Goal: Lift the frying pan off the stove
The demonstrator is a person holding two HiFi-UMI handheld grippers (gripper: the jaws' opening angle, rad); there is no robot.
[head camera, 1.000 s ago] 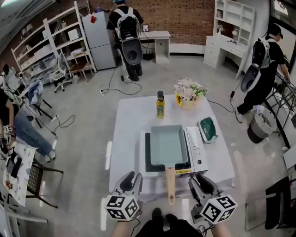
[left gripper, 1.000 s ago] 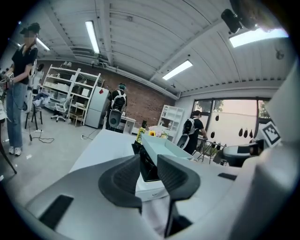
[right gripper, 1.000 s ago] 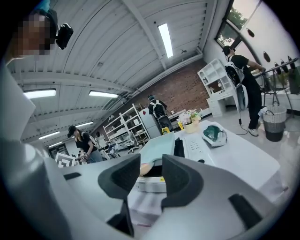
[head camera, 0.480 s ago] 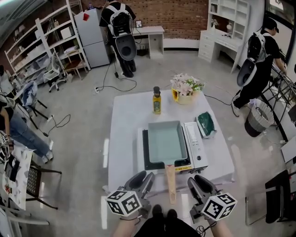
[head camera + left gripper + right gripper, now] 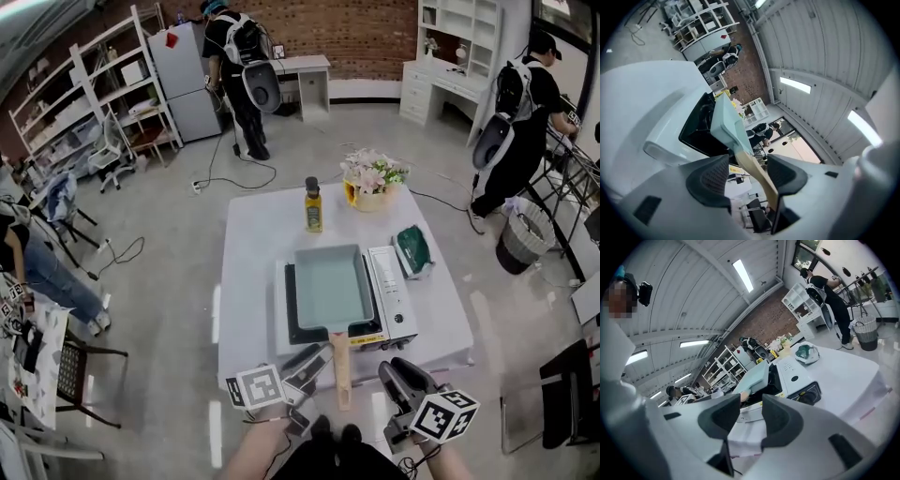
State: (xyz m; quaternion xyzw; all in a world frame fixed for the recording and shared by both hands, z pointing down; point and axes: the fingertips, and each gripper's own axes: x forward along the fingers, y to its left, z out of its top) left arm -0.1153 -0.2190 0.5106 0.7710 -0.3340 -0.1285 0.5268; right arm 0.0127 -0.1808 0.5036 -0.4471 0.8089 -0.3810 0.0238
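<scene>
A pale teal rectangular frying pan (image 5: pixel 328 286) rests on a white portable stove (image 5: pixel 395 302), and its wooden handle (image 5: pixel 341 367) points toward me over the table's front edge. My left gripper (image 5: pixel 312 360) is rolled on its side and reaches in from the left. In the left gripper view the handle (image 5: pixel 757 169) runs between the jaws of my left gripper (image 5: pixel 747 171), which are opening, with a gap beside the left pad. My right gripper (image 5: pixel 401 375) hovers right of the handle, open and holding nothing. The right gripper view shows the pan (image 5: pixel 757 376) and stove (image 5: pixel 799 377) beyond that gripper (image 5: pixel 751 416).
On the white table (image 5: pixel 251 246) stand an oil bottle (image 5: pixel 312 206) and a yellow pot of flowers (image 5: pixel 372 183) behind the stove, with a green cloth (image 5: pixel 414 251) to its right. People stand at the back (image 5: pixel 236 56) and the right (image 5: pixel 517 103). A waste basket (image 5: pixel 528 236) sits on the floor.
My left gripper has swung right to the pan's handle, rolled onto its side, and its jaws have widened. The right gripper has barely moved.
</scene>
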